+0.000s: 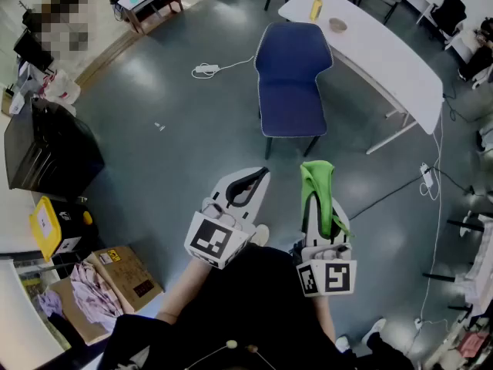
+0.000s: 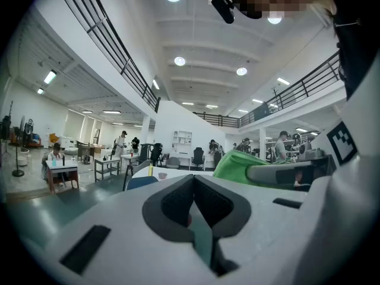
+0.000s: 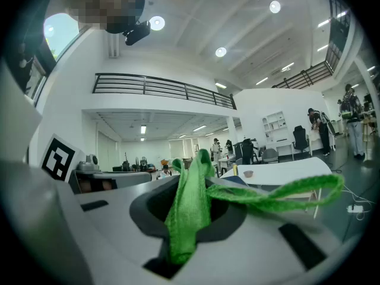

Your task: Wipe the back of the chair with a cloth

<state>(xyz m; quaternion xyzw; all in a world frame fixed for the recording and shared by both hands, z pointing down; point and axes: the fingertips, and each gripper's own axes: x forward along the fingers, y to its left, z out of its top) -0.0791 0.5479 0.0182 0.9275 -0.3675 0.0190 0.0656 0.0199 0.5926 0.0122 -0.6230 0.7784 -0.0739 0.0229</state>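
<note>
Green cloth [image 1: 320, 195] is pinched in the right gripper [image 1: 317, 177], whose jaws are closed on it. One fold stands up past the jaw tips and a loose strand trails off to the side. Beside it, the left gripper [image 1: 258, 177] has its jaws pressed together, empty. Both are held short of the blue chair [image 1: 291, 75], well apart from it, so the cloth is not touching it. A white table [image 1: 385, 52] runs just behind the chair and off to its right. It carries a yellow bottle [image 1: 316, 6] and a small bowl [image 1: 337, 25] at the end nearest the chair. Left of the chair, a white power strip [image 1: 205, 69] lies on the grey floor.
</note>
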